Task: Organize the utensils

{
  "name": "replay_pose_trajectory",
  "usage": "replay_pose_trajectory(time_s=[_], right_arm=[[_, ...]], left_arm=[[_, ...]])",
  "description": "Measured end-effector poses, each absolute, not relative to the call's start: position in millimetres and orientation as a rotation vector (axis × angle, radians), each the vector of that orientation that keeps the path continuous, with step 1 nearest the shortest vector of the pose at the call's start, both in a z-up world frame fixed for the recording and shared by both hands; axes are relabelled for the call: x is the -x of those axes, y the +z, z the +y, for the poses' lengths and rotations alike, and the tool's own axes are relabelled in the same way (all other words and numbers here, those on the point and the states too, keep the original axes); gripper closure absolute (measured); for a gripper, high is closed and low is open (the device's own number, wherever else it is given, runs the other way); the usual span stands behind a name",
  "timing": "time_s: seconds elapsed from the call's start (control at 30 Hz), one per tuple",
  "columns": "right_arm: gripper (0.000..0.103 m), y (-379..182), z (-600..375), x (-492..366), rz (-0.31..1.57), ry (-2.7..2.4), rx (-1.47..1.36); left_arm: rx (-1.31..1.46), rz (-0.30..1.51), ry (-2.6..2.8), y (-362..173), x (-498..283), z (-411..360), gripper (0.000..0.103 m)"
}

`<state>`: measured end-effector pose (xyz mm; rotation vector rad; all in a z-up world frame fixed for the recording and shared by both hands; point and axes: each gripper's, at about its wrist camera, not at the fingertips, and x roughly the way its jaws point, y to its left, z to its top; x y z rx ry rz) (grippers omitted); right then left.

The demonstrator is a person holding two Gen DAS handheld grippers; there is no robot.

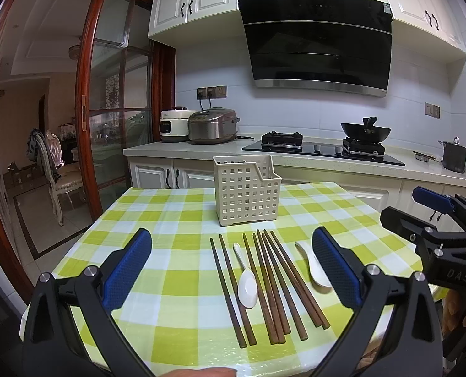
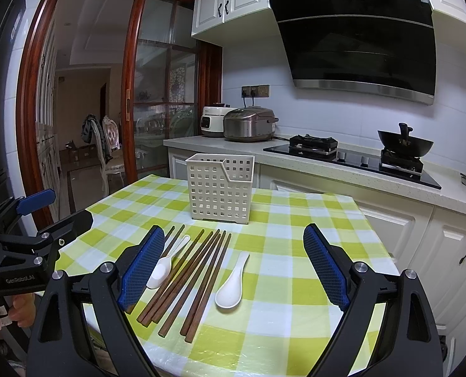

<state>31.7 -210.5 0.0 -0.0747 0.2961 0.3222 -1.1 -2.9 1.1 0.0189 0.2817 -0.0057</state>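
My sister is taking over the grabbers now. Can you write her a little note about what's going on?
Left tool: open, holding nothing, above the near part of the table.
Right tool: open, holding nothing too.
Beige basket: upright at the far end of the checkered table; nothing visible inside.
Brown chopsticks: lying in a loose row in front of the basket.
Two white spoons: one among the chopsticks, one to their right.
Done: nothing put away yet.
Left: every chopstick and both spoons go into the basket.

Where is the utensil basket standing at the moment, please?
The basket stands upright on the checked tablecloth at the table's far edge, just beyond the chopsticks, apart from them, central in both views.
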Motion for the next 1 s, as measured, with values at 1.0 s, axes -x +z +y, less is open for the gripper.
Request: replay_pose_trajectory(time_s=[1.0], right_arm=[[0.018, -2.2, -212.5, -32.4, 0.297, 0.320, 0.056]], left_arm=[[-0.010, 0.283, -0.011, 0.3, -4.1, -5.1, 0.004]])
